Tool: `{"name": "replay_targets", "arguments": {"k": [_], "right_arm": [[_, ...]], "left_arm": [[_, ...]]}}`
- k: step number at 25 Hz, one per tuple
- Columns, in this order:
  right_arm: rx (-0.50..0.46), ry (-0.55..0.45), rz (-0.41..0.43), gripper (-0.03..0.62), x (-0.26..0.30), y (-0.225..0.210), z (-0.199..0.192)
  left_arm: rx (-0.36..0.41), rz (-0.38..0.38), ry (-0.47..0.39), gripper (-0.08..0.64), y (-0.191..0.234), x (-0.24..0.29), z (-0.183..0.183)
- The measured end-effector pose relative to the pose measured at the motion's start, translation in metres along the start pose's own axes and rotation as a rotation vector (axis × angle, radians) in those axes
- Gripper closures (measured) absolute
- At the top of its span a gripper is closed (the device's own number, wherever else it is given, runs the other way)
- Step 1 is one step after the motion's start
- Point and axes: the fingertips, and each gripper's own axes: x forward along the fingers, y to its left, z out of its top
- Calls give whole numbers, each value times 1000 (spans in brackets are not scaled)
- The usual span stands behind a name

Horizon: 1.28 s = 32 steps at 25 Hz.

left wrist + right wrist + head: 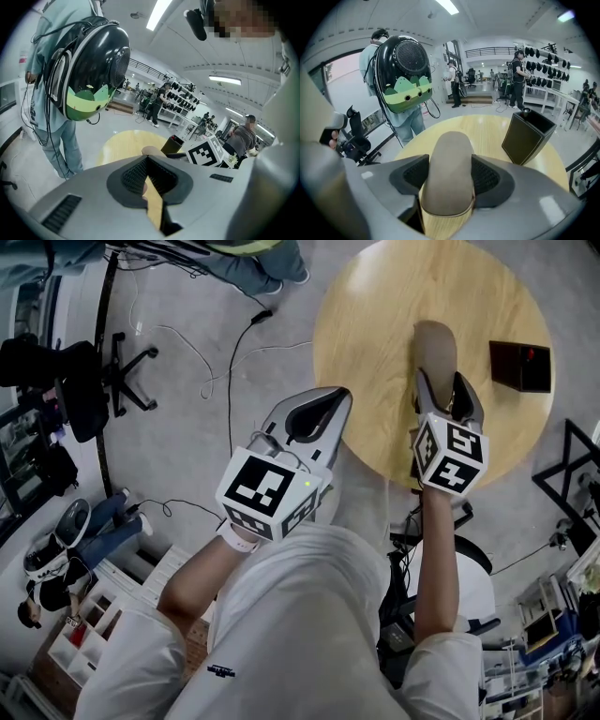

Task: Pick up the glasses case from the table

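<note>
1. Right, the right gripper (441, 382) is clamped on the glasses case (434, 345), one pad pressing each long side (a snug fit, the tan shell fills the whole gap).
2. The case is near the middle of the round table (366, 324), its far end pointing to 12 o'clock in the head view. A black box (520, 367) stands well apart at 3 o'clock from it.
3. The left gripper (339, 401) is sitting this one out. Its jaws are closed together on nothing, and it hangs at about 8 o'clock from the case, just at the table's edge.
4. So the reach and the grip look done, and only the lift remains.
5. I cannot tell whether the case has cleared the wood. The right gripper view shows the tabletop under its near end but not the contact.
6. One worry, as a judgement: that rounded shell looks smooth, so the squeeze must hold as it goes up, or the case could slide out forward.
</note>
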Motion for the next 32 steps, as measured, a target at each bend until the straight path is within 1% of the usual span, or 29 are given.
{"name": "replay_targets", "arguments": {"k": [8, 22, 32], "right_arm": [[9, -63, -18, 298, -31, -3, 22], [9, -169, -42, 298, -91, 8, 65], [-19, -248, -35, 298, -144, 12, 94]], "left_arm": [[15, -11, -14, 552, -10, -11, 9], [31, -27, -58, 552, -17, -42, 33], [60, -33, -94, 552, -34, -63, 50]]}}
